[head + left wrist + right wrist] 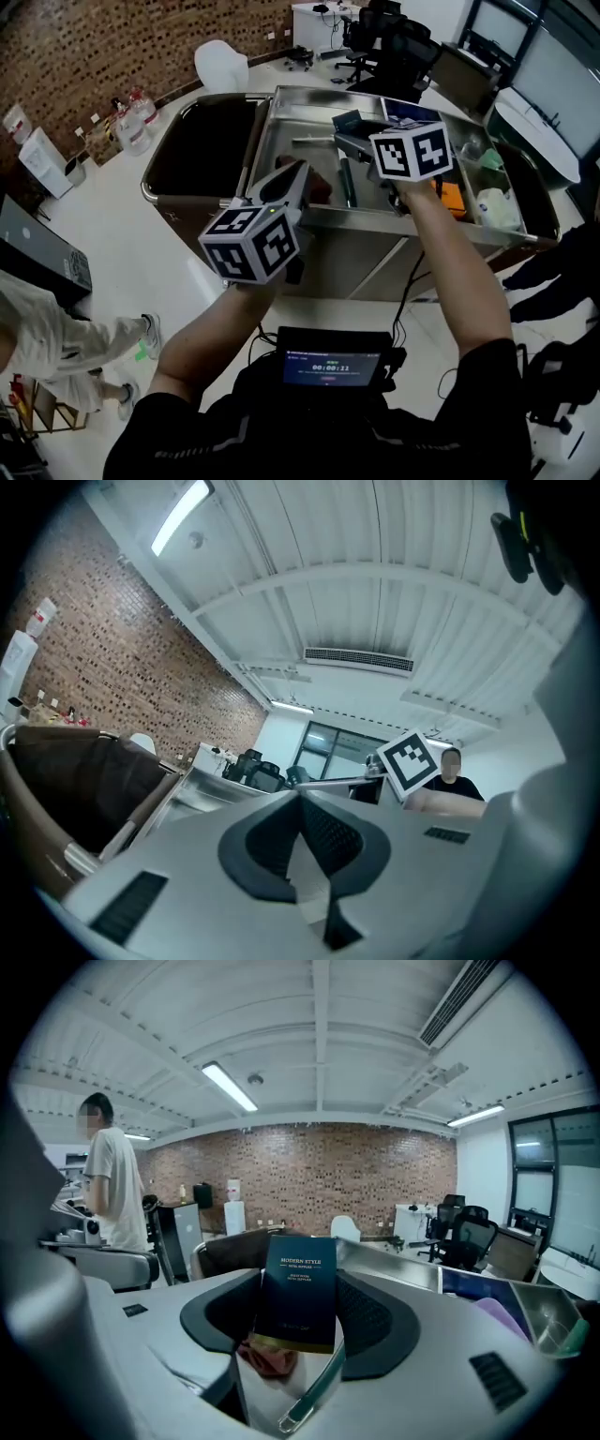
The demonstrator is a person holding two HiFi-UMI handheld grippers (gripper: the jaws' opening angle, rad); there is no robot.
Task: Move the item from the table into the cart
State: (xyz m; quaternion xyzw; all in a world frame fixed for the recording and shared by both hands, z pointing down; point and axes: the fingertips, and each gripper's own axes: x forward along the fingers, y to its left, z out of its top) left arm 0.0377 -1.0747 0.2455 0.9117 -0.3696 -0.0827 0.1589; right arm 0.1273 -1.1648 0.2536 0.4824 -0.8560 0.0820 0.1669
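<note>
Box over the cart
The jaws of my right gripper (300,1283) clamped the dark blue box (298,1290) upright above the cart (375,221); my left gripper (300,803), jaws clenched empty, hung nearer me.

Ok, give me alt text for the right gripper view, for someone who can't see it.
A dark blue box with printed lettering is clamped in the right tool at the centre. Behind it are a brick wall, a person in a white shirt at left and office chairs at right.
</note>
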